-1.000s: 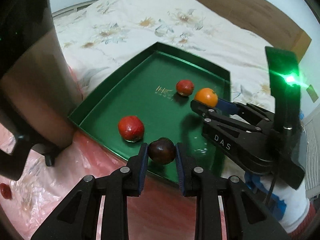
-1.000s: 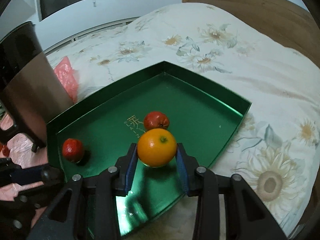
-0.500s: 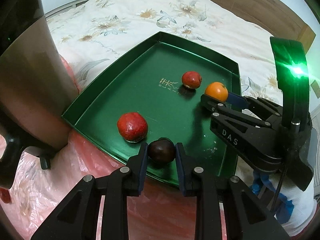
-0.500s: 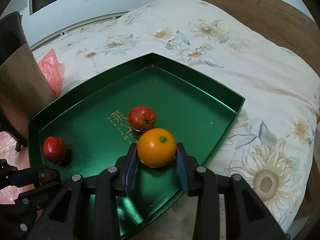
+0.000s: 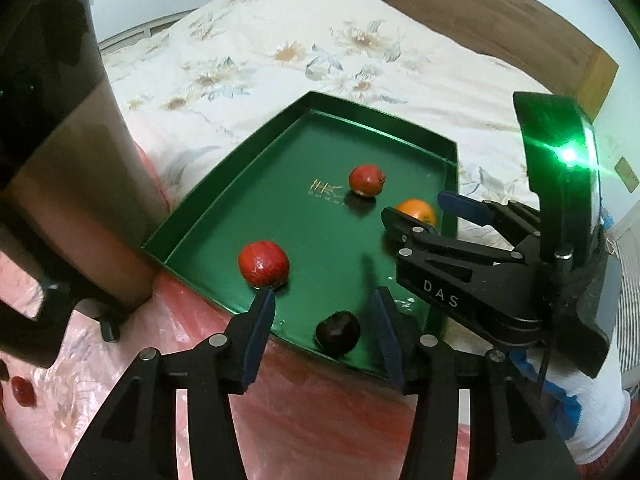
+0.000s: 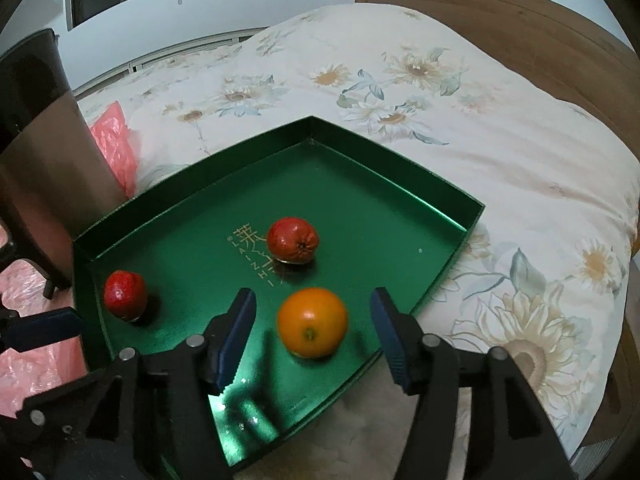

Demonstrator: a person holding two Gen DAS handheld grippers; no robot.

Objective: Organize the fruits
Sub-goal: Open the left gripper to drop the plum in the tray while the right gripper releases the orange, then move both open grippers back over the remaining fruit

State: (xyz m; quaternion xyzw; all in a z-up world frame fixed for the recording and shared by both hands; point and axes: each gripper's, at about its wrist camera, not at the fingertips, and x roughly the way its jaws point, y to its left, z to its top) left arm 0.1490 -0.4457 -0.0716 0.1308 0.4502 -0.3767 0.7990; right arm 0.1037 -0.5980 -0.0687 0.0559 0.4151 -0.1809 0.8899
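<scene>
Both hand-held grippers stand over the near edge of a green tray (image 6: 460,216) that lies on a bed (image 6: 500,140) with a flowered cover. Left hand-held gripper (image 5: 324,312) has just been opening its jaws; they are now spread, and a dark plum (image 5: 337,333) lies between them on the tray floor, close to the near rim, with a gap to the blue pads on each side. Right hand-held gripper (image 6: 312,320) has just been opening its jaws too; they now stand wide apart, and an orange (image 6: 312,328) rests on the tray between them, touching neither pad.

Two red fruits also lie in the tray. One red fruit (image 5: 263,263) is near the left wall, just beside the tip of the left finger in the left wrist view. The other red fruit (image 6: 292,239) sits in the middle, next to the gold lettering (image 6: 256,252) printed on the tray floor, a little beyond the orange.

At the left, a dark metal bin (image 6: 44,152) stands beside the tray, and pink plastic sheet (image 5: 320,420) lies under the tray's near edge.
</scene>
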